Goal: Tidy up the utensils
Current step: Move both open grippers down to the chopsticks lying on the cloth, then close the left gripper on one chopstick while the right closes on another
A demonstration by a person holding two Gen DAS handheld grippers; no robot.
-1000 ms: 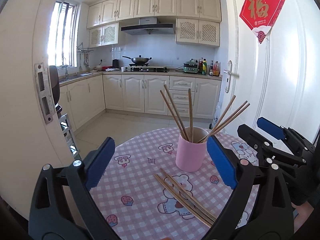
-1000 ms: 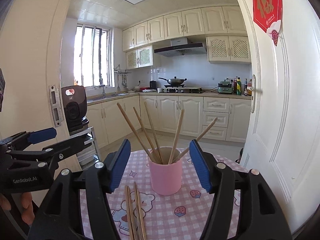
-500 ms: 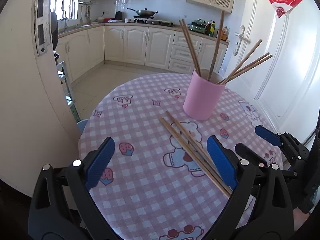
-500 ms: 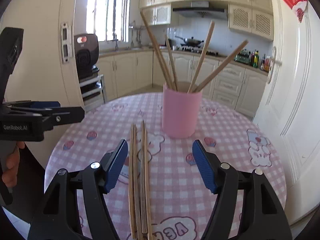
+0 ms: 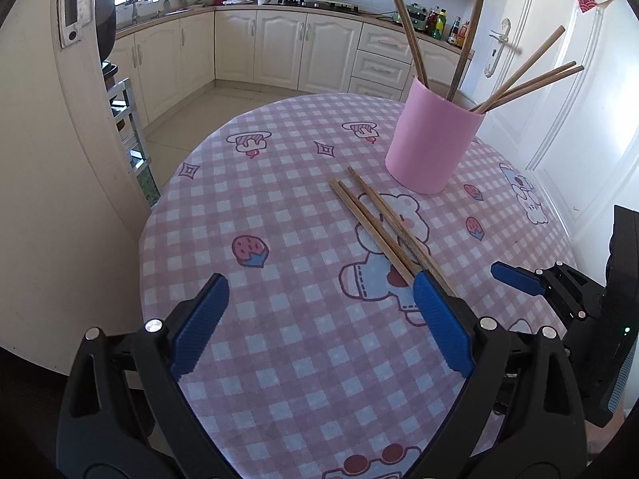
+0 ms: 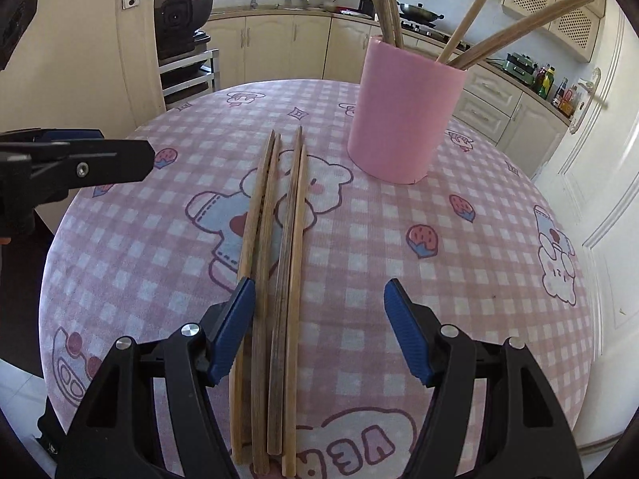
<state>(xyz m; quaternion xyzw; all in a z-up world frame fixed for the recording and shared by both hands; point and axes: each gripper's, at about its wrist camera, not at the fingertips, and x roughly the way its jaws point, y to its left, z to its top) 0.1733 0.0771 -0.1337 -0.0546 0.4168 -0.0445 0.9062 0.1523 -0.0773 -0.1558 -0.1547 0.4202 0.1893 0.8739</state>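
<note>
Left wrist view: pink cup upright on tabletop, chopsticks leaning inside; loose chopsticks flat beside it; left gripper spread wide, empty | Right wrist view: right gripper wide, empty, over loose chopsticks; cup near far edge

Sunlit kitchen: cream cabinets, tiled floor, white door.

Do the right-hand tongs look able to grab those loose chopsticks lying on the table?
Probably yes. The right tongs are open just above the loose chopsticks, which run between the fingers. Nothing covers them; the pink cup stands farther back.
</note>
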